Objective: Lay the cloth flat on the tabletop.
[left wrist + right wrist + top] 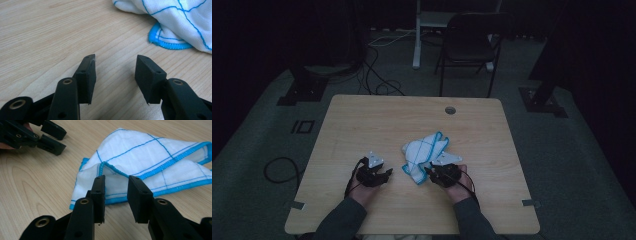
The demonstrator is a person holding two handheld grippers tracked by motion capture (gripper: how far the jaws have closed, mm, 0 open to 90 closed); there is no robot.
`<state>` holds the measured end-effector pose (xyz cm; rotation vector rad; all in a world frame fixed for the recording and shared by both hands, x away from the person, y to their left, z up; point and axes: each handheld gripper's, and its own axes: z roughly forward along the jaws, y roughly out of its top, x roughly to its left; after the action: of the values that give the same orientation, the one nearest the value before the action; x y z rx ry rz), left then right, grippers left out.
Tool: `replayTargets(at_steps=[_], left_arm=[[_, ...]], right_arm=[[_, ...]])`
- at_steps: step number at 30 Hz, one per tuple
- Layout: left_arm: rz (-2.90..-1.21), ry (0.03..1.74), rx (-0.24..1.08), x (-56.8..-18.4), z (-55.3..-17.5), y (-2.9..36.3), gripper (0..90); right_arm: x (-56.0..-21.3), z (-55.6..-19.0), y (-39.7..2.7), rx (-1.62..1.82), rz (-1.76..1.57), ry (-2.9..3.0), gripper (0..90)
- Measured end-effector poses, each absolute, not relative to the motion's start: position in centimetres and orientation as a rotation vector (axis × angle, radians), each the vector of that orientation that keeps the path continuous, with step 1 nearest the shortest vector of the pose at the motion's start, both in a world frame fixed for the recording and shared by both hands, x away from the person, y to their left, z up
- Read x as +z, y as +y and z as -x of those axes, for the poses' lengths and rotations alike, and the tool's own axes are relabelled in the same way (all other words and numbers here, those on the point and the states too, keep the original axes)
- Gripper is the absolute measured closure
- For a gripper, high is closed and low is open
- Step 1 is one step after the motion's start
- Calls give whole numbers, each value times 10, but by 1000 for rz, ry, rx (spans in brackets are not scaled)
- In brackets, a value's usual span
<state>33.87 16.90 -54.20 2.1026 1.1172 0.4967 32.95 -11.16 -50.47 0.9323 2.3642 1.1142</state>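
While facing the table from the person's edge, nearest first:

Right gripper (115, 182): jaws part open with a clear gap, nothing pinched; tips just short of the cloth's near hemmed corner, hovering low over the wood.

Left gripper (116, 60): jaws apart, bare tabletop between them, holding nothing; resting beside the cloth, not touching it.

Cloth (424, 150): white dishcloth with blue grid lines and blue stitched hem, crumpled and loosely folded over itself, lying a little right of the table's middle.

Bearing from right gripper: straight ahead of the jaws, raised folded corner (102, 166) in line with the gap.

Bearing from left gripper: ahead and off to the right, blue rounded corner (167, 42) the closest part, near but apart.

Long axis: running from the near left corner toward the far right, slanting away across the table.

Nearer hand: the right, by a clear margin; likely first to take the hem, judging from the alignment.

Table (362, 125): light wood, round cable hole (450, 110) near the far edge.

Beyond: dark folding chair (469, 45) on the floor.
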Motion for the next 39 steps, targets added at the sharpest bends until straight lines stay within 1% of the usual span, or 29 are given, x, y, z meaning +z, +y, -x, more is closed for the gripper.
replayTargets(at_steps=[6,9,11,14,20,21,26,27,39], left_arm=[[-2115,1096,486,-541,-339,165,568],[-2115,1096,484,-541,-340,164,570],[-2113,1097,483,-542,-340,164,567],[-2112,1095,477,-541,-340,163,580],[-2108,1072,476,-541,-339,157,614],[-2111,1065,478,-540,-339,156,617],[-2106,1050,476,-537,-340,152,626],[-2105,1045,479,-537,-340,152,631],[-2108,995,473,-538,-343,137,702]], right_arm=[[-508,-332,-105,1117,-921,2392,732],[-509,-333,-102,1116,-917,2408,749],[-511,-334,-99,1111,-915,2419,746],[-514,-337,-96,1102,-917,2429,708],[-521,-342,-88,1079,-921,2467,702],[-521,-343,-88,1075,-918,2474,712],[-521,-342,-86,1061,-902,2484,863],[-520,-342,-87,1065,-899,2480,882],[-512,-343,-90,1053,-888,2454,888]])
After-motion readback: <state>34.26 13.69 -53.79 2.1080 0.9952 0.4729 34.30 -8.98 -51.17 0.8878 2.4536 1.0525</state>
